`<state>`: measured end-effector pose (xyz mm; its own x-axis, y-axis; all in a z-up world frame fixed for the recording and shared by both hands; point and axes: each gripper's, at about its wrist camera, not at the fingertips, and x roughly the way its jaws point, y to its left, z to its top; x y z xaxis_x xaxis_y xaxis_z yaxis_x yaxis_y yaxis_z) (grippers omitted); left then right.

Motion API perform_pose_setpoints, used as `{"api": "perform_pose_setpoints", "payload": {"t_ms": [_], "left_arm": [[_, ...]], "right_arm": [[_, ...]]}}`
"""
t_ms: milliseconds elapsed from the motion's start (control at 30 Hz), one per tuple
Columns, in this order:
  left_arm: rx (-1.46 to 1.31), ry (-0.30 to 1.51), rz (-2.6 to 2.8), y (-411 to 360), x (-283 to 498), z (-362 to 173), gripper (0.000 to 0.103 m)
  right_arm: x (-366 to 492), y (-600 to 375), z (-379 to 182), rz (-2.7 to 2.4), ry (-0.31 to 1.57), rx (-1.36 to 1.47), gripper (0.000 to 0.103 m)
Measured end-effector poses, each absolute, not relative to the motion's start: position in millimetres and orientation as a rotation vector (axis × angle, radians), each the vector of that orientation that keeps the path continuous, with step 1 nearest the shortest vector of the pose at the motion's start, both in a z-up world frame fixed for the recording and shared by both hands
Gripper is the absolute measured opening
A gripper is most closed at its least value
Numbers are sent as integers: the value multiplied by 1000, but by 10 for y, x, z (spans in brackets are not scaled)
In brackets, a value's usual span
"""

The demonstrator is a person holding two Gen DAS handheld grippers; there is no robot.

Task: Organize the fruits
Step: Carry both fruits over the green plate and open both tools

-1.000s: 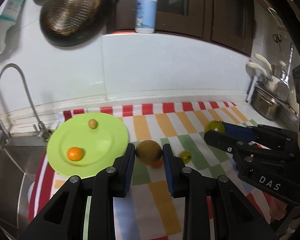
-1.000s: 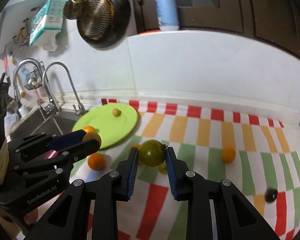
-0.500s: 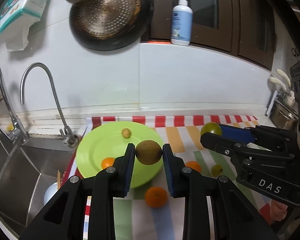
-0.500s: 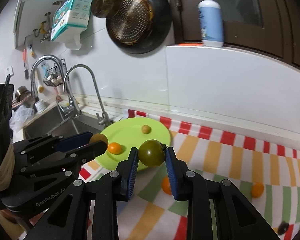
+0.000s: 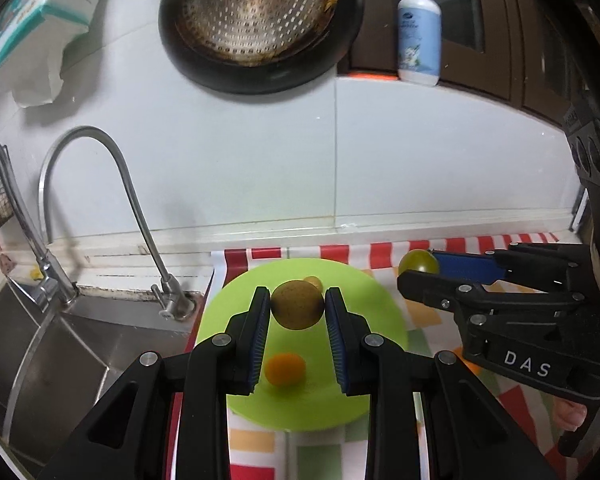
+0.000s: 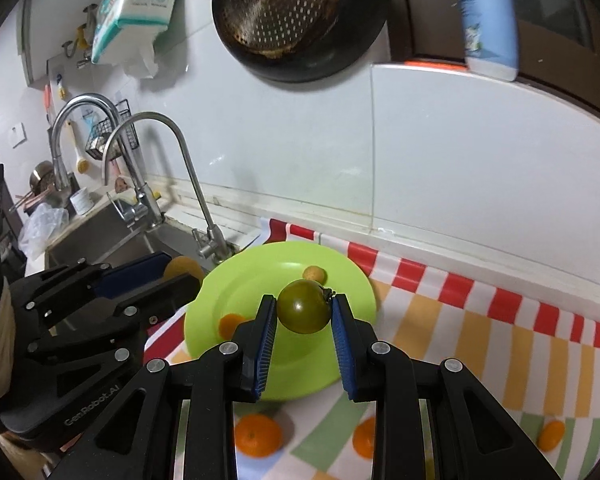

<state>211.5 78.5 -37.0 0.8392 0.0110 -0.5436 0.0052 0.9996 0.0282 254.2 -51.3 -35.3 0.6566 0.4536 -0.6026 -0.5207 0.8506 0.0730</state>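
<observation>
My left gripper point(image 5: 297, 308) is shut on a round brown fruit point(image 5: 297, 309) and holds it above the lime-green plate point(image 5: 372, 320). On the plate lie a small orange point(image 5: 285, 368) and a small tan fruit point(image 5: 313, 281). My right gripper point(image 6: 303, 312) is shut on a dark green tomato point(image 6: 303, 311), held over the same plate point(image 6: 236, 284), where the tan fruit point(image 6: 314, 273) and the orange point(image 6: 230, 323) also show. Each gripper appears in the other's view: the right one point(image 5: 420, 270) at right, the left one point(image 6: 180, 276) at left.
Loose oranges point(image 6: 258, 434) point(image 6: 362, 438) point(image 6: 550, 434) lie on the striped cloth point(image 6: 480, 332) in front of the plate. A steel sink point(image 5: 80, 344) with a curved tap point(image 5: 100, 160) lies left of the plate. A pan point(image 5: 260, 20) and a lotion bottle point(image 5: 419, 32) are above on the wall.
Both grippers have moved left and forward with their fruits, from over the cloth to over the green plate. Both stay shut on their fruits.
</observation>
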Motion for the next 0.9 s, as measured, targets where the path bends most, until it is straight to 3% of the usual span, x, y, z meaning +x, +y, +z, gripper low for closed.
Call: {"api": "perform_pose_setpoints", "payload": {"t_ms": [567,900], "left_arm": [[36,822,-13,1069,2935,-1015,28],[40,811,-14,1041,2850,-942,28]], "right_arm": [[3249,-126,-888,544,865,-143,29],[3277,-172,-910,544,872,-110,32]]}}
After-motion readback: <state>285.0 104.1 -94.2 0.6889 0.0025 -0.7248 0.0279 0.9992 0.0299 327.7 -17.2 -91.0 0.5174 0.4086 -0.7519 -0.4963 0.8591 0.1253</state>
